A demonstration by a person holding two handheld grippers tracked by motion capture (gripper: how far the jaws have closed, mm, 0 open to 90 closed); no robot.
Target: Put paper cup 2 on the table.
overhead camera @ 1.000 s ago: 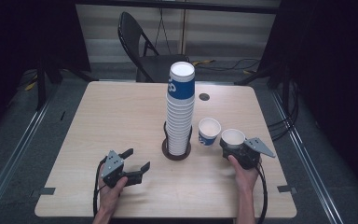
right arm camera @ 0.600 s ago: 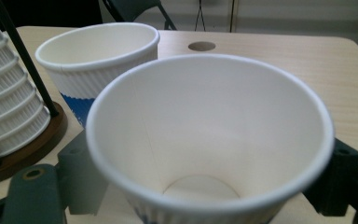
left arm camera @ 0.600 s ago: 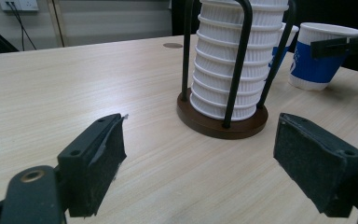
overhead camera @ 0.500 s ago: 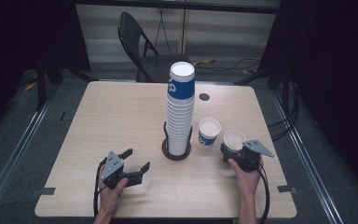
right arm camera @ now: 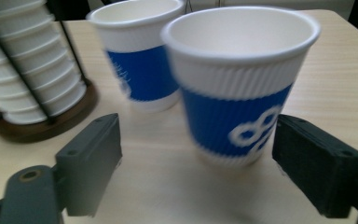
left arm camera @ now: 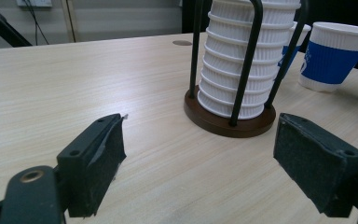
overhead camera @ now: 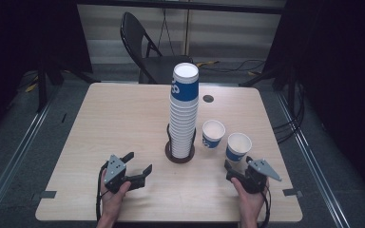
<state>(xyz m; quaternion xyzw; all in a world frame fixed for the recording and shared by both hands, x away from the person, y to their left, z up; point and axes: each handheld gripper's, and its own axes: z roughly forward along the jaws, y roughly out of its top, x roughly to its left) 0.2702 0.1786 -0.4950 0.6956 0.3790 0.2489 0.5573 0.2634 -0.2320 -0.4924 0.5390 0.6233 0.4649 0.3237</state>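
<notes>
Top of the cup stack (left arm camera: 247, 56) is cut off in the left gripper view, and only its lower ribs show at the edge of the right gripper view. The near cup (right arm camera: 240, 79) is slightly blurred there.

Left tool (overhead camera: 135, 171) — released, jaws wide apart, nothing between them, low over the pale wood-grain desk (overhead camera: 114, 118). Ahead and to its right stands the stack: white ribbed paper cups nested inside thin black rods on a round dark-brown base (left arm camera: 228, 123); the top cup carries a blue band.

Right tool (overhead camera: 237, 168) — released, dark padded jaws spread to either side of the near cup, both clear of it. The cup is ribbed white paper, blue band with a white ring logo, upright, open mouth, empty. A second cup (overhead camera: 213, 133) of the same kind stands just beyond, toward the stack.

Folding chair (overhead camera: 142, 47) behind the desk, dark.
</notes>
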